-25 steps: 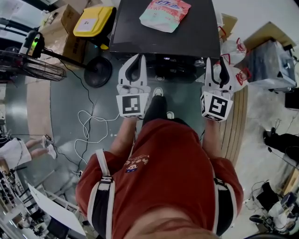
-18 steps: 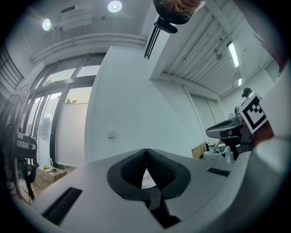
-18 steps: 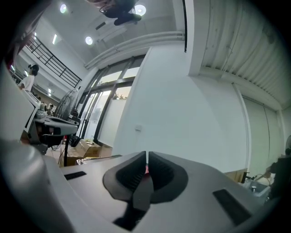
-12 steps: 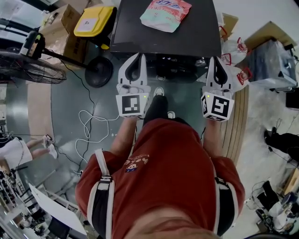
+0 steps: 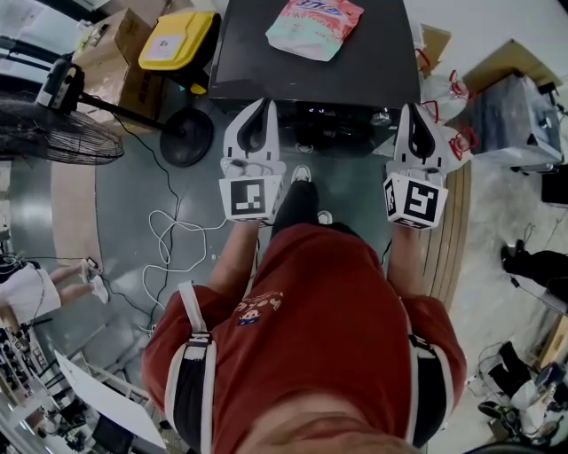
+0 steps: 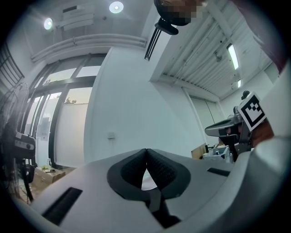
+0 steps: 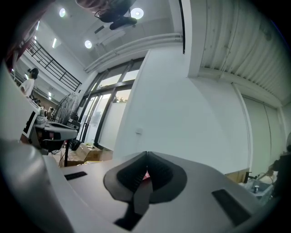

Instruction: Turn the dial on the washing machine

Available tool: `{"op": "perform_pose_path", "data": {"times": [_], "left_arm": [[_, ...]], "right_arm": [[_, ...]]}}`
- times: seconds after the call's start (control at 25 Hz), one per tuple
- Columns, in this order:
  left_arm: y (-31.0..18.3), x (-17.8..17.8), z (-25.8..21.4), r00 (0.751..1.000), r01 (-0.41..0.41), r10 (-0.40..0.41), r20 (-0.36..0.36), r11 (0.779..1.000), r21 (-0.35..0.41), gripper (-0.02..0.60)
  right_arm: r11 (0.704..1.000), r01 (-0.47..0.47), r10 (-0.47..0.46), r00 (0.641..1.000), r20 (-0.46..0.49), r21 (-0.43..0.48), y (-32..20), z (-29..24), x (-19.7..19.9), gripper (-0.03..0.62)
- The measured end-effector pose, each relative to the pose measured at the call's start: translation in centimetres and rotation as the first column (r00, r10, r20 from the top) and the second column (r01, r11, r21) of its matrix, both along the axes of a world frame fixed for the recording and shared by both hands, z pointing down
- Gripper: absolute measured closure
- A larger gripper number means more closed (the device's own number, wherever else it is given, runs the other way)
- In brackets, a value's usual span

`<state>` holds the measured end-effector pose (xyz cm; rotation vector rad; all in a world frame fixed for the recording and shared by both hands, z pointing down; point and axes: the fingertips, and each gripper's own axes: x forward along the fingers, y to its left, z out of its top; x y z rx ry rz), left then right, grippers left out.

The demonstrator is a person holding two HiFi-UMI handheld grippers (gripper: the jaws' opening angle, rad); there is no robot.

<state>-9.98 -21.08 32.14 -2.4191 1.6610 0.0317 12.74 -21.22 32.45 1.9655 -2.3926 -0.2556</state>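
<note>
From the head view I look down on the black washing machine (image 5: pixel 266 53), with a pink and green pouch (image 5: pixel 312 25) lying on its top. Its front control strip (image 5: pixel 333 113) shows small lights; no dial can be made out. My left gripper (image 5: pixel 264 105) is held upright just before the machine's front left, jaws shut and empty. At the front right my right gripper (image 5: pixel 416 110) is also shut with nothing in it. In the left gripper view the left gripper (image 6: pixel 146 150) points up at a white wall, pads together. The right gripper (image 7: pixel 146 155) shows the same in the right gripper view.
A yellow bin (image 5: pixel 177 40) and cardboard boxes stand left of the machine. A floor fan (image 5: pixel 53 124) with a round base (image 5: pixel 186 137) and a looped white cable (image 5: pixel 169 239) lie at the left. Wooden boards (image 5: pixel 453 230) and a plastic crate (image 5: pixel 515 124) are at the right.
The right gripper's jaws have gone from spread apart to shut, with nothing taken hold of. The left gripper has stayed in place, shut.
</note>
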Motion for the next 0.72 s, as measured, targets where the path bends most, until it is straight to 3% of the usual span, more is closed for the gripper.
{"op": "perform_pose_path", "data": {"times": [0.72], "left_arm": [[-0.57, -0.78, 0.47, 1.0, 0.009, -0.009, -0.006, 1.0, -0.008, 0.565]], "right_arm": [[1.0, -0.024, 0.024, 0.999, -0.03, -0.017, -0.22, 0.76, -0.34, 0.586]]}}
